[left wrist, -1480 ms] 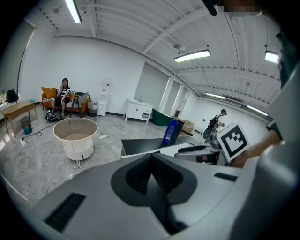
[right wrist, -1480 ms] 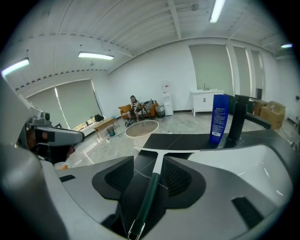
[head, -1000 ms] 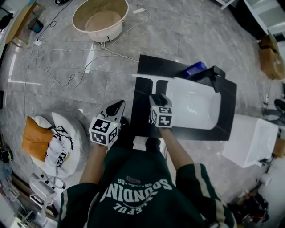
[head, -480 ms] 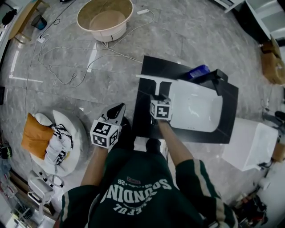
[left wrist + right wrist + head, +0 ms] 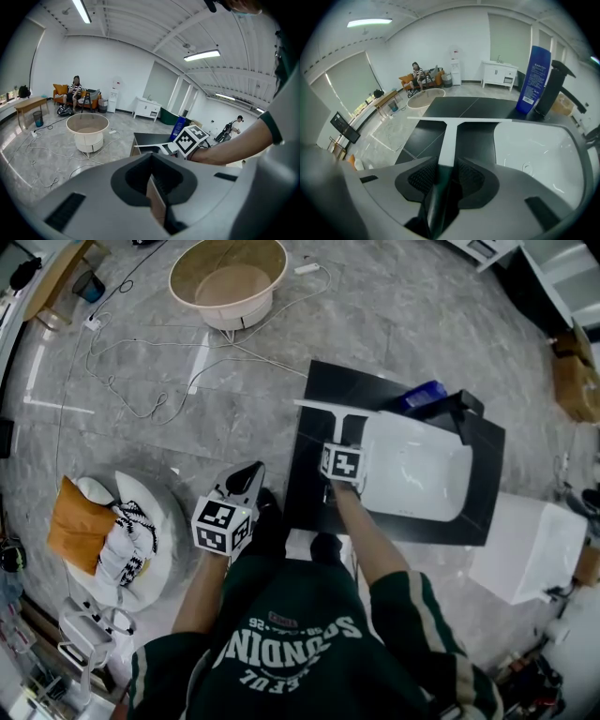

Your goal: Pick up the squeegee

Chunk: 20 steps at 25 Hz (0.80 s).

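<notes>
The squeegee (image 5: 343, 418) (image 5: 450, 133) lies on the desk's (image 5: 307, 486) left side beside the white basin (image 5: 424, 474), with the blue bottle (image 5: 420, 393) and faucet (image 5: 459, 405) at the far edge. The right tongs (image 5: 343, 439) (image 5: 446, 176), lower than a second ago, have just been closing and now clamp its handle. The left tongs (image 5: 246, 474) (image 5: 152, 180) hang closed and empty off the left edge.

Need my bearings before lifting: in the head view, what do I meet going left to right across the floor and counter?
orange cushion → left gripper → squeegee → white basin → white box
</notes>
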### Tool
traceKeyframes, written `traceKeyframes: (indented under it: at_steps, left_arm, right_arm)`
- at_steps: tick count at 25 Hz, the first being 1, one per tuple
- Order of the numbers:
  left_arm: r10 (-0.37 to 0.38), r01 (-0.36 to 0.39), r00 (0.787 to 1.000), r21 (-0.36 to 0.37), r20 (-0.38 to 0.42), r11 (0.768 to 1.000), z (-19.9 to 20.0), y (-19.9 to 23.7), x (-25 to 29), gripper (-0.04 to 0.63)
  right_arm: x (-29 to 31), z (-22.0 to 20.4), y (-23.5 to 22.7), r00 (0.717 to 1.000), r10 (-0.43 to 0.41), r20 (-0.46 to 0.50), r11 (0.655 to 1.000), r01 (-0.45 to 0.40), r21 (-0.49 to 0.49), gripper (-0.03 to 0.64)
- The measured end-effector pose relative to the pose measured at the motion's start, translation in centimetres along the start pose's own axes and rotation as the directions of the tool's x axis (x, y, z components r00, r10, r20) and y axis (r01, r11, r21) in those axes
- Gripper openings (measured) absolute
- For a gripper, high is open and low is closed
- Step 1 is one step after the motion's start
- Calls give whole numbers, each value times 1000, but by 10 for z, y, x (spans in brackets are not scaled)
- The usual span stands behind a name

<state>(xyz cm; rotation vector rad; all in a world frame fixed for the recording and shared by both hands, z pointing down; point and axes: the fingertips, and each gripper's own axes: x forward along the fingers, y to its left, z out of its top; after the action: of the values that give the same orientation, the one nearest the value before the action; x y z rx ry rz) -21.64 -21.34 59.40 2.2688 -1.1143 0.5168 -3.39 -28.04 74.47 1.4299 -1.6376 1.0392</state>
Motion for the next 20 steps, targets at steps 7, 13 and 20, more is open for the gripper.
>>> traceKeyframes:
  at_steps: [7,13,20]
  left_arm:
    - [3,-3,1000,3,3,1000,3,3,-3,2]
    - [5,-5,1000,5,-4,1000,0,4,-4,2]
    - [4,-4,1000,11,4,1000,3,4,-5,2]
  right_arm:
    - [0,2,-10,999,-34,3,999,34,15,97]
    - [4,1,-18,999,-51,13,998,50,37,91]
    - [1,2,-11,1000,-6,16,999,6,52,89]
